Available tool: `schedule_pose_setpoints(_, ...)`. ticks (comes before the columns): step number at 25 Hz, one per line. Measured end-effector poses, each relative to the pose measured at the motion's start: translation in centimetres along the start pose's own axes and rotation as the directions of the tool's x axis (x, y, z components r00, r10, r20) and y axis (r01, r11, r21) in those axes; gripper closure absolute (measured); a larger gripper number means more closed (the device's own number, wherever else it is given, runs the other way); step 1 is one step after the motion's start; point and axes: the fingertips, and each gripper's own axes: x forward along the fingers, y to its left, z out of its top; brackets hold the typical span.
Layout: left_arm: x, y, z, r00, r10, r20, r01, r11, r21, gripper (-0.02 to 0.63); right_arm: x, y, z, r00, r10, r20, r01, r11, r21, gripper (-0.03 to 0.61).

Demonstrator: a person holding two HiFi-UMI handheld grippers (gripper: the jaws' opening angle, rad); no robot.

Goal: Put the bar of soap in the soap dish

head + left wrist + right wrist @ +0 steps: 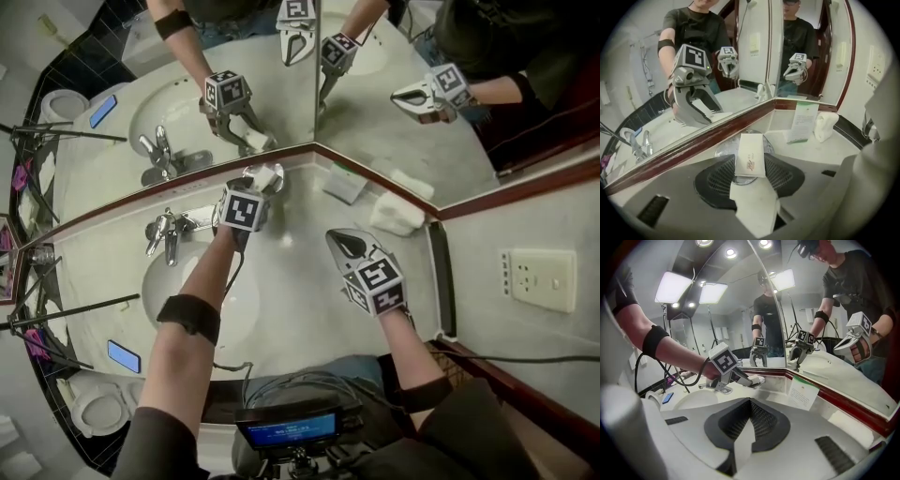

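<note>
Head view, left to right: chrome faucet (167, 230) on the counter (309, 309) at the basin's edge, then the left gripper (263, 180) reaching up to the mirror corner. Right gripper (345, 246) hovers over bare counter, well apart from the task things. Beyond it a small printed card (345, 184) and a folded white towel (398, 214) sit by the mirror

Left gripper view: jaws partway open, bar of soap (750, 152) between them, dark pads against both long sides of its near end, so it reads as a grip. The soap is in a white paper carton. Its far end lies over the round shiny soap dish (724, 148) at the foot of the mirror. Looks laid on or in the dish, can't tell if its full weight rests there

Right gripper view: jaws closed together, nothing between them

Handling, as a judgement:
- Soap is probably light and stiff, a hard bar inside thin card
- Carton faces are smooth, so it may slide in the pads if tilted, and a hard squeeze could dent it
- Best hold is across the two long sides near the middle, flat face up; the present hold is at the near end, so the far end may droop
- Dish looks like glass or polished metal, likely slick and easy to nudge, so set the soap down gently and centred
</note>
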Motion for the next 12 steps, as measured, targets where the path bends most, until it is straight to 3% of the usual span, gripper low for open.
schedule_pose_setpoints(5, -1.3, -0.3, -0.3, 1.0, -0.002, 0.025, 0.002, 1.0, 0.002, 0.42, 0.3, 1.0, 0.0, 1.0, 0.015, 0.001, -0.015, 1.0, -0.003, 0.561)
schedule_pose_setpoints(12, -7.1, -1.2, 1.4, 0.983, -0.006, 0.182, 0.009, 1.0, -0.015, 0.422, 0.3, 3.4, 1.5, 0.999, 0.052, 0.016, -0.052, 0.998, -0.019, 0.561)
